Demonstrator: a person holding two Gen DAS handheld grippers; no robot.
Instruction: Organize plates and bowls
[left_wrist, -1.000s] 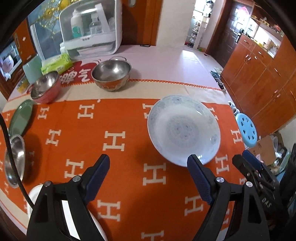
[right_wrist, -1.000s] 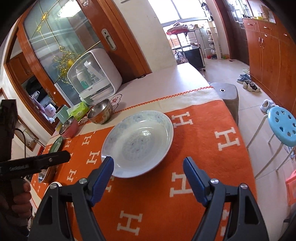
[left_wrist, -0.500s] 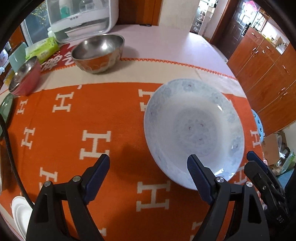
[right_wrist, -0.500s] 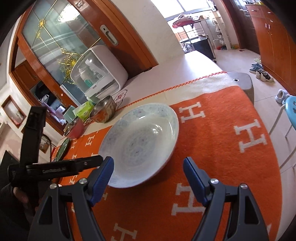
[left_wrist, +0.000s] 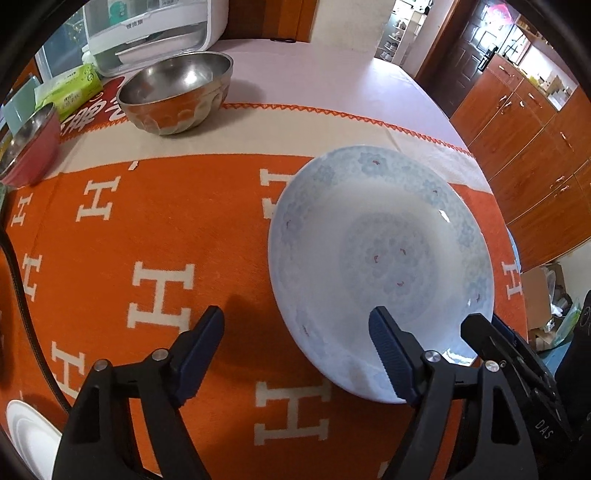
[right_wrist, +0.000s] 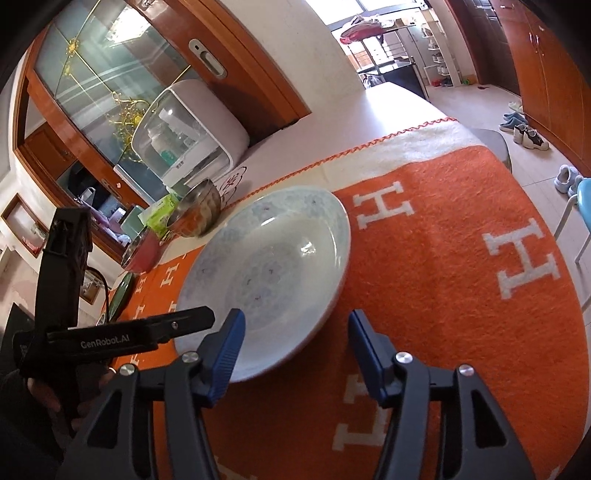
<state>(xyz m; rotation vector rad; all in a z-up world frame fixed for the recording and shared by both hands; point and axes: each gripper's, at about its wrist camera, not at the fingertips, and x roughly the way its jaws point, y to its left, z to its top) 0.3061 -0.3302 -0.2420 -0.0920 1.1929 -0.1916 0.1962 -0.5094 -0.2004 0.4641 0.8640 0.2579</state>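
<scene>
A large pale blue patterned plate (left_wrist: 380, 258) lies on the orange tablecloth; it also shows in the right wrist view (right_wrist: 266, 280). My left gripper (left_wrist: 295, 347) is open, its right finger over the plate's near rim, its left finger over the cloth. My right gripper (right_wrist: 295, 350) is open and empty, straddling the plate's near right rim just above it. A steel bowl (left_wrist: 177, 92) and a red bowl (left_wrist: 27, 147) stand at the far left. A white plate (left_wrist: 29, 439) lies at the near left edge.
A white dish cabinet (left_wrist: 147, 29) and a green tissue pack (left_wrist: 68, 88) stand at the table's far end. A green plate (right_wrist: 122, 295) lies left of the blue plate. The table edge drops to the floor on the right, with a blue stool (right_wrist: 585, 199).
Both grippers have moved forward and down toward the blue plate, which now fills more of each view. My right gripper's fingers have narrowed somewhat. The plate has not moved.
</scene>
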